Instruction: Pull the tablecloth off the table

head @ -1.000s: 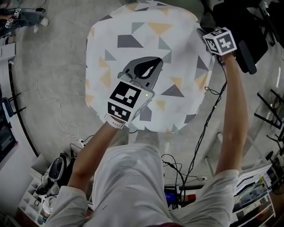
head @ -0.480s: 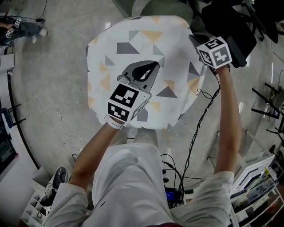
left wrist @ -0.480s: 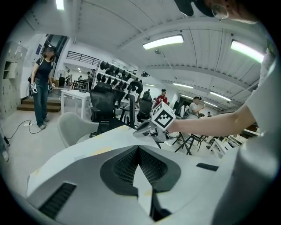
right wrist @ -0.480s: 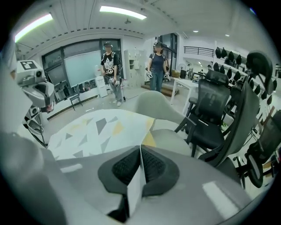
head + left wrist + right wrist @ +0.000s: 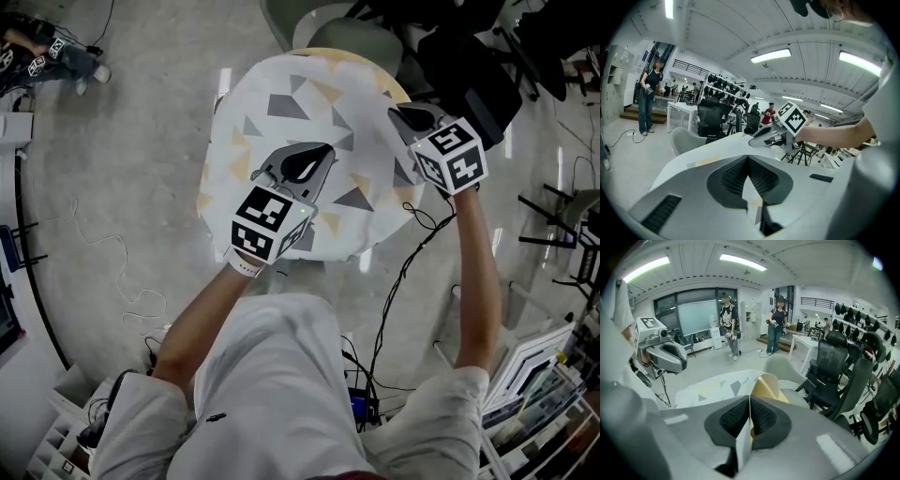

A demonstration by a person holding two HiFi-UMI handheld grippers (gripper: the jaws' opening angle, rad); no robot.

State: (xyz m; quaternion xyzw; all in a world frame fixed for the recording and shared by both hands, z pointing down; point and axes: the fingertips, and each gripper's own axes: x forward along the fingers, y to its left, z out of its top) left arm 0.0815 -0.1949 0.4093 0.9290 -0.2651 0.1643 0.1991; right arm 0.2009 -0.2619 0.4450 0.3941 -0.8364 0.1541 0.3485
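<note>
The tablecloth (image 5: 281, 103), white with grey and yellow triangles, lies over a round table whose bare yellowish rim (image 5: 389, 82) shows at the far right. My left gripper (image 5: 328, 148) is over the cloth's middle, shut on a pinched fold of it (image 5: 749, 187). My right gripper (image 5: 396, 112) is at the cloth's right edge, shut on that edge (image 5: 743, 437). The edge curls up and shows a yellow underside (image 5: 766, 385). Each gripper appears in the other's view: the left gripper (image 5: 683, 364) and the right gripper (image 5: 752, 141).
A grey chair (image 5: 347, 33) stands behind the table and black office chairs (image 5: 478, 66) to its right. Cables (image 5: 412, 272) trail over the floor by my right arm. Shelves (image 5: 553, 394) stand at the lower right. Two people (image 5: 727, 322) stand across the room.
Both grippers have drawn back toward me with the cloth. The cloth has slid nearer and bunched. The table's far right rim now shows bare.
</note>
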